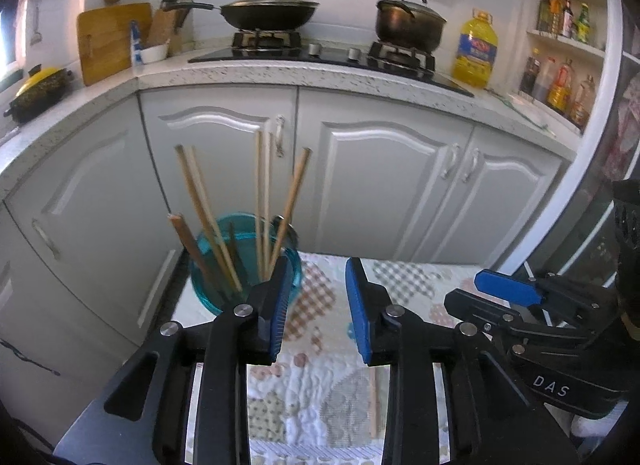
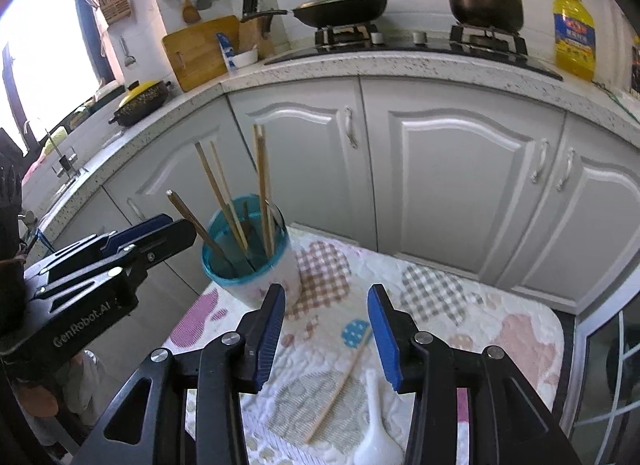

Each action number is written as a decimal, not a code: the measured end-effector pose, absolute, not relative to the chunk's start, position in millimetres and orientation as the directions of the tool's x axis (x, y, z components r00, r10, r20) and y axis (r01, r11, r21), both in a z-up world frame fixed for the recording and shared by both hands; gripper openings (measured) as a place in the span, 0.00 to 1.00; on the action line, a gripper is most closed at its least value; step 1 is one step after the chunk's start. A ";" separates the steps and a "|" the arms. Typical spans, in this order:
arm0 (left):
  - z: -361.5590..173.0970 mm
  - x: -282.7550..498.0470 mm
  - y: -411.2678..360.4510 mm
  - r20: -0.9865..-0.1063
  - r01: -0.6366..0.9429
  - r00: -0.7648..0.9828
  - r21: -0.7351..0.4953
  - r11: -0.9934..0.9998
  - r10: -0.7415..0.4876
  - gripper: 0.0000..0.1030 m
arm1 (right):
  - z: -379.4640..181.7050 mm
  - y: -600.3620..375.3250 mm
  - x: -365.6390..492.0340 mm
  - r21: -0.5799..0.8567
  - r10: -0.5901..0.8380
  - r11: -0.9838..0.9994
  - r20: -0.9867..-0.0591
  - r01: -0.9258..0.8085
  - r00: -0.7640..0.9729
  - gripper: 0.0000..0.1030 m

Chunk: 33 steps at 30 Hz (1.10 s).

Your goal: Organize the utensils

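— How many chopsticks stand in the cup (image 2: pixel 250 261)?
— Six, by my count, though they overlap. One cup.
— And lying on the quilted surface (image 2: pixel 500 305)?
— One loose chopstick (image 2: pixel 340 381) and one white spoon (image 2: pixel 374 425).
— Cookware on the stove?
— One wok (image 2: pixel 340 7), one pot (image 2: pixel 486 1).

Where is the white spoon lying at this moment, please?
In the right wrist view the white spoon lies on the patterned cloth at the bottom edge, just right of the loose chopstick, nearer than the cup.
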<state>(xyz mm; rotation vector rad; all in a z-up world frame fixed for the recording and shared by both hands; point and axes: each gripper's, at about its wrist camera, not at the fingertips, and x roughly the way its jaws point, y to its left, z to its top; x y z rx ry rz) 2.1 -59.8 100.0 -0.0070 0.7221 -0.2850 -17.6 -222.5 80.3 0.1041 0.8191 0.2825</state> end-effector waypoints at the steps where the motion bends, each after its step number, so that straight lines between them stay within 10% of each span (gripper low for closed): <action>1: 98.5 1.0 -62.1 -0.655 0.260 0.708 -0.105 0.960 -0.263 0.27 | 76.5 -226.4 -19.3 0.200 0.284 0.959 -0.712 -0.202 0.642 0.40; 19: 18.3 -1.5 -82.6 -0.793 0.325 0.546 -0.095 0.941 -0.269 0.29 | -96.7 -234.2 10.4 0.216 0.258 0.964 -0.906 -0.157 0.334 0.28; 23: 0.5 7.9 -92.6 -0.823 0.337 0.499 -0.105 0.936 -0.272 0.29 | -108.6 -233.5 19.7 0.211 0.257 0.962 -0.909 -0.171 0.329 0.12; 33: -58.1 63.3 -149.7 -0.878 0.387 0.360 -0.168 0.907 -0.316 0.29 | -109.5 -305.3 -3.0 0.302 0.307 0.951 -0.898 -0.066 0.315 0.12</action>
